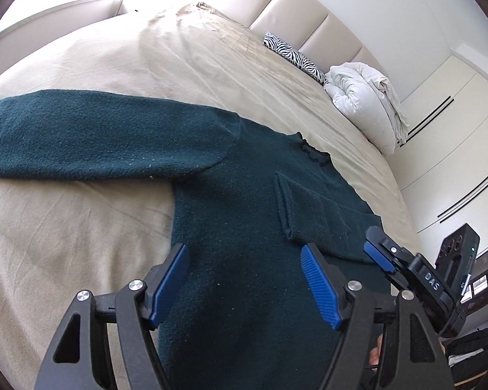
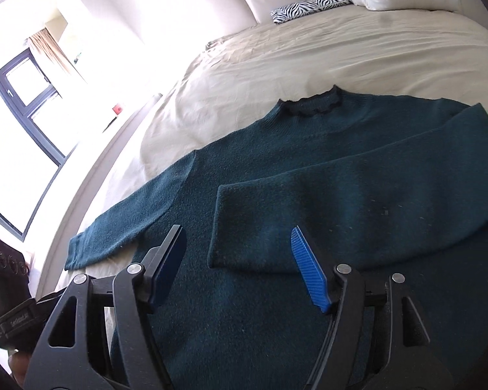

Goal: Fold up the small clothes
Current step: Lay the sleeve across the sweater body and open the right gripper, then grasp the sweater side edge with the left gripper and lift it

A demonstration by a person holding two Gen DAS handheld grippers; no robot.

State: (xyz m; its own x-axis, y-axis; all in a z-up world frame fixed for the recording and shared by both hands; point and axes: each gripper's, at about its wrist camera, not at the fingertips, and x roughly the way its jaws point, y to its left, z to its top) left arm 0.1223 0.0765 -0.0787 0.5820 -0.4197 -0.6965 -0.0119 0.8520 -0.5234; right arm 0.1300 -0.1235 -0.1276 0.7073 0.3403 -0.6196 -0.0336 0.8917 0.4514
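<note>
A dark green knit sweater [image 1: 237,201] lies flat on the beige bed, collar toward the headboard. One sleeve [image 2: 341,201] is folded across the body; the other sleeve [image 1: 91,136] stretches out straight to the side, also in the right wrist view [image 2: 127,217]. My left gripper [image 1: 244,253] is open and empty, just above the sweater's body. My right gripper [image 2: 239,237] is open and empty over the lower body, its fingertips near the cuff of the folded sleeve. The right gripper also shows in the left wrist view [image 1: 384,253].
The beige bed sheet [image 1: 81,237] spreads around the sweater. A zebra-print cushion [image 1: 296,55] and a white bundled duvet [image 1: 364,100] lie by the padded headboard [image 1: 309,9]. White wardrobe doors [image 1: 455,149] stand at the right. A window [image 2: 19,123] is beyond the bed edge.
</note>
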